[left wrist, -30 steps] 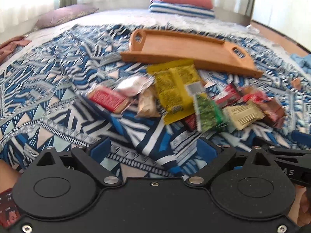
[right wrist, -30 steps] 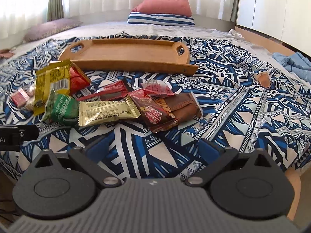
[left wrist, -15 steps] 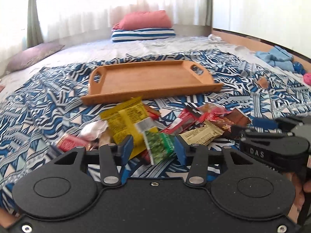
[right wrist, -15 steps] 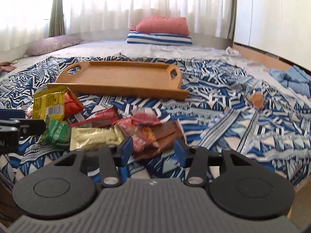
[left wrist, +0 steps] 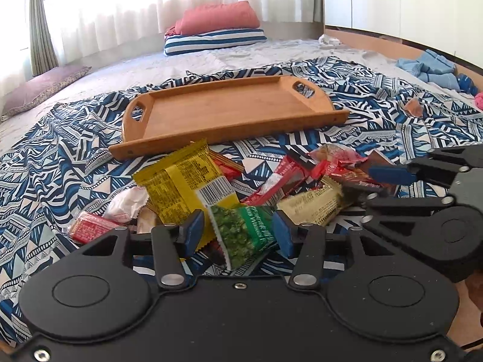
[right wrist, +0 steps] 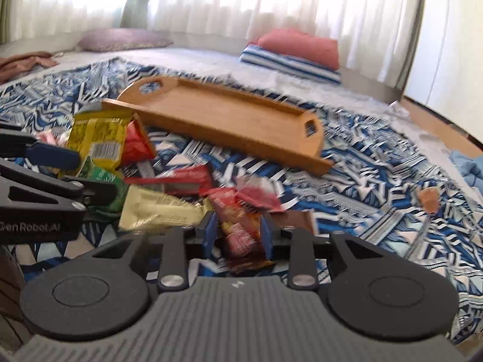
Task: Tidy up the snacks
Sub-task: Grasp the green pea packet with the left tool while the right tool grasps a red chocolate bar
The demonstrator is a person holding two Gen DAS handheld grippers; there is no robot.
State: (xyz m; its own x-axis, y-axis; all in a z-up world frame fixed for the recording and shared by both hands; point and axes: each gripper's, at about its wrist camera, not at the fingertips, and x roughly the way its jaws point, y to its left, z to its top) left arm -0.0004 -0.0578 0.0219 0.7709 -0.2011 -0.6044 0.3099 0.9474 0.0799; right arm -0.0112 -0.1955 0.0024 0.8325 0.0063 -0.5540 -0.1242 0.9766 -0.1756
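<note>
Your left gripper has just been closing, then easing a touch, and it pinches the green packet by its side edges at the near end of the snack pile on the patterned bedspread. Expect that packet to be light, crinkly and slick, with loose contents that shift, so hold it across the filled middle rather than by a flat seam. To its right lies the gold bar, probably stiffer and easier to take across its width. Your right gripper has just been closing and is clamped on the red packet, a soft foil wrapper that can crush, so squeeze gently. Beyond the pile, the wooden tray sits bare. As for writing, the left gripper's side reads "Gen Robot AI", the yellow packet shows a barcode and fine print too small to read, and the lettering on the green packet and gold bar is blurred.
</note>
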